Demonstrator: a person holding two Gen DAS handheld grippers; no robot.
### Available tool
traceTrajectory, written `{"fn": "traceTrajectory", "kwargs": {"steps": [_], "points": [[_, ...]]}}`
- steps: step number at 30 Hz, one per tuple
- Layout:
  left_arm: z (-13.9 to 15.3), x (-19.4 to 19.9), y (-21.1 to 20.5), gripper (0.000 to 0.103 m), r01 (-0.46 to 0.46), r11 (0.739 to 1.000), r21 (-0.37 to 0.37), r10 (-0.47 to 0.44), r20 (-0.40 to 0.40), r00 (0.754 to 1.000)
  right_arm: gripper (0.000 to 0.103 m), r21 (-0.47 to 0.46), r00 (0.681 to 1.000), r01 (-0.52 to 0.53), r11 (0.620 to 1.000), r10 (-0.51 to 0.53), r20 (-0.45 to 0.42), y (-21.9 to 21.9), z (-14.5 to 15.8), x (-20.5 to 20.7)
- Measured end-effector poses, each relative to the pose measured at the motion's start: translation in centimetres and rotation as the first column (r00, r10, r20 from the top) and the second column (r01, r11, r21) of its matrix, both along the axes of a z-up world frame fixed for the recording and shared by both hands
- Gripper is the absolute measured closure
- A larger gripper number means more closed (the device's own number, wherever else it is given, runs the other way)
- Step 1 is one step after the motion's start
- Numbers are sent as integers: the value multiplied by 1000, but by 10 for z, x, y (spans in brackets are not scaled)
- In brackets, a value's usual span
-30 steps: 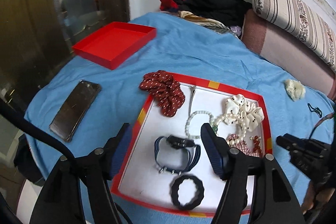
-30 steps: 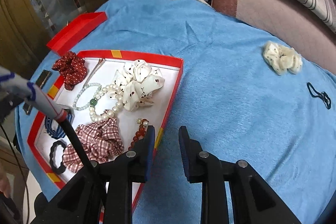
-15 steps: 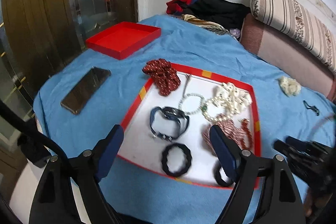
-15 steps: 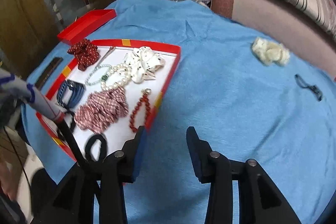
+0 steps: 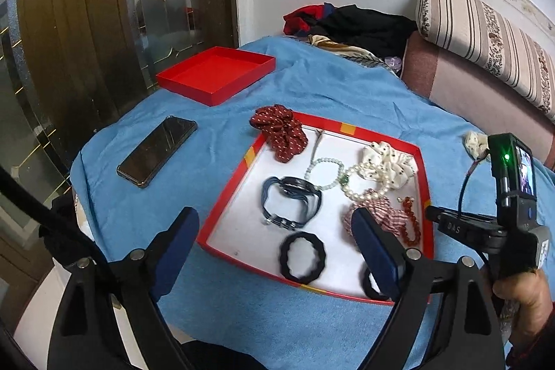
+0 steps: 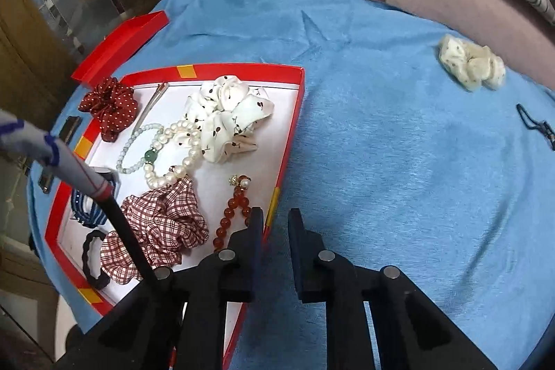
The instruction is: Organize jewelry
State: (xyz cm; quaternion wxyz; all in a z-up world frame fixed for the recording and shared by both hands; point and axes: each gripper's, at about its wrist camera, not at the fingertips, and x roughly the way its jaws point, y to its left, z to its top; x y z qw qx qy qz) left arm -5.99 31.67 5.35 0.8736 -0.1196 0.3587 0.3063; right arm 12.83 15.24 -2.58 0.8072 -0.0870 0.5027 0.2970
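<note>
Here the left claw [image 5: 274, 245] hangs spread wide and empty above the near edge of the red tray [image 5: 425, 193], which lies on the blue bedspread [image 5: 347, 96]. The right claw [image 6: 275, 224] is parted only by a narrow gap, grasping nothing, above the tray's right wall. Inside lie a pearl necklace [image 6: 180, 148], red bead bracelet [image 6: 232, 214], plaid scrunchie [image 6: 163, 224] and white scrunchie [image 6: 225, 120]; a cream scrunchie [image 6: 470, 63] sits well apart on the bedspread

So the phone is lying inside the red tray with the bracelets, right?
Not quite. The phone lies on the blue cloth, outside the red tray to its left, as the left wrist view shows. The bracelets are in the tray.
</note>
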Motion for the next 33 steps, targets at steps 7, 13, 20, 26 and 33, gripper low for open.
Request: {"fn": "traceTrajectory", "kwargs": {"steps": [7, 13, 20, 26, 33], "points": [[-3, 4, -3, 14, 34, 999, -25, -34, -7, 999, 90, -36, 991, 136, 990, -136, 3, -43, 1, 15], [-4, 9, -18, 14, 76, 997, -28, -76, -9, 997, 90, -6, 965, 262, 965, -262, -13, -108, 0, 17], [-1, 15, -49, 14, 121, 993, -3, -121, -8, 993, 87, 23, 950, 313, 950, -313, -3, -168, 7, 13], [8, 14, -81, 13, 158, 987, 22, -159, 27, 987, 61, 47, 968, 223, 974, -226, 110, -193, 42, -29], [18, 8, -112, 11, 166, 986, 16, -166, 38, 985, 53, 5, 979, 115, 993, -115, 170, -206, 50, -79]]}}
